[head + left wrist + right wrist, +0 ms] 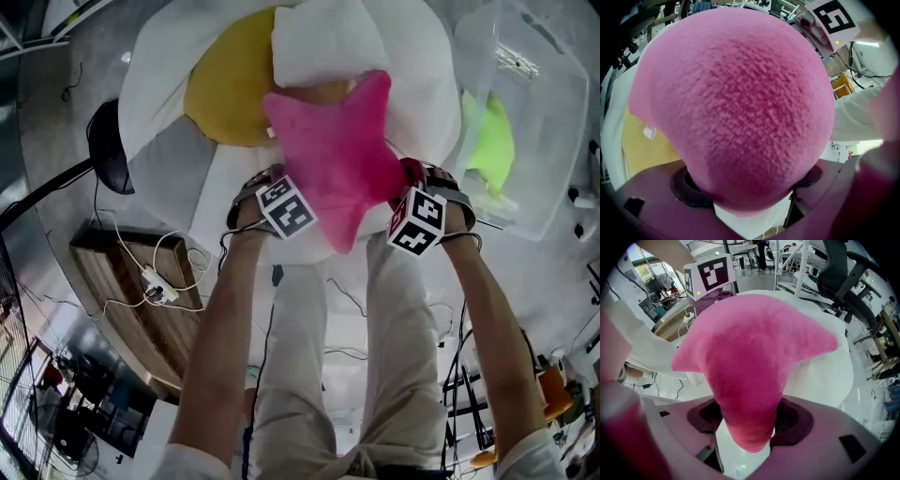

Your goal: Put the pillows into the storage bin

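A pink star-shaped pillow [337, 155] hangs in the air between my two grippers. My left gripper [277, 192] is shut on one lower point of the star, and the plush [736, 108] fills the left gripper view. My right gripper [409, 187] is shut on another point [750, 380], which runs down between its jaws. Below the star lies a big fried-egg cushion, white [169, 75] with a yellow yolk [225, 89], and a white pillow [323, 42] rests on it. The clear storage bin [548, 131] stands at the right with a lime-green pillow [492, 141] inside.
A black office chair [108, 145] stands left of the egg cushion. A low wooden platform [112, 291] with a power strip [157, 289] and white cables sits at the lower left. The person's legs [309, 366] are below the grippers, and cables trail on the floor.
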Available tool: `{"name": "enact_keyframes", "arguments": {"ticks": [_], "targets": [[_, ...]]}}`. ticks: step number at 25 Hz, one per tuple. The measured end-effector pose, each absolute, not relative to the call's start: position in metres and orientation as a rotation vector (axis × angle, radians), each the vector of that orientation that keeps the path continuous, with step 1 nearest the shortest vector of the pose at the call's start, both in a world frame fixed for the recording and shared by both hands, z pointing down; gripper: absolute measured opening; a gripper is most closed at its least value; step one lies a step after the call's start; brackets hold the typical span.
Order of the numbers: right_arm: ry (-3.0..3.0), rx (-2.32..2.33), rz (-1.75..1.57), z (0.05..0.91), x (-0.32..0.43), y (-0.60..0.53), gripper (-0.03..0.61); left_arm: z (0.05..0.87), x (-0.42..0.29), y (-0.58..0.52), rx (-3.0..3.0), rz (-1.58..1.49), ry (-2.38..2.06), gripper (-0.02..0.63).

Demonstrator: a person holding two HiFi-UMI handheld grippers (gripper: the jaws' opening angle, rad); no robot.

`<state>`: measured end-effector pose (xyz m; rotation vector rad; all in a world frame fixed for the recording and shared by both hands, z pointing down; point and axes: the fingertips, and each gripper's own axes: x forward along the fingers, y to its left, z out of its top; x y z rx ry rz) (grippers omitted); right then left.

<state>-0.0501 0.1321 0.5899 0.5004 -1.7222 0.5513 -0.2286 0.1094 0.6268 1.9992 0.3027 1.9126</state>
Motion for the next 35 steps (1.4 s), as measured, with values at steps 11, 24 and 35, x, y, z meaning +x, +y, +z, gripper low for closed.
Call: {"name": "enact_keyframes", "arguments": {"ticks": [11,24,35], "targets": [[-1.721,0.543,0.574,0.566,-0.042,0.148,0.311,0.602,-0.220,0.119,2.011,1.944,0.334,0.494],[-1.727,0.638,0.588,0.542,0.003,0.150,0.313,0.578,-0.174,0.109,2.048,2.002,0.372,0.495],[-1.702,0.759,0.628,0.523,0.069,0.140,0.313,0.559,-0.102,0.080,2.100,2.068,0.448,0.495]]}}
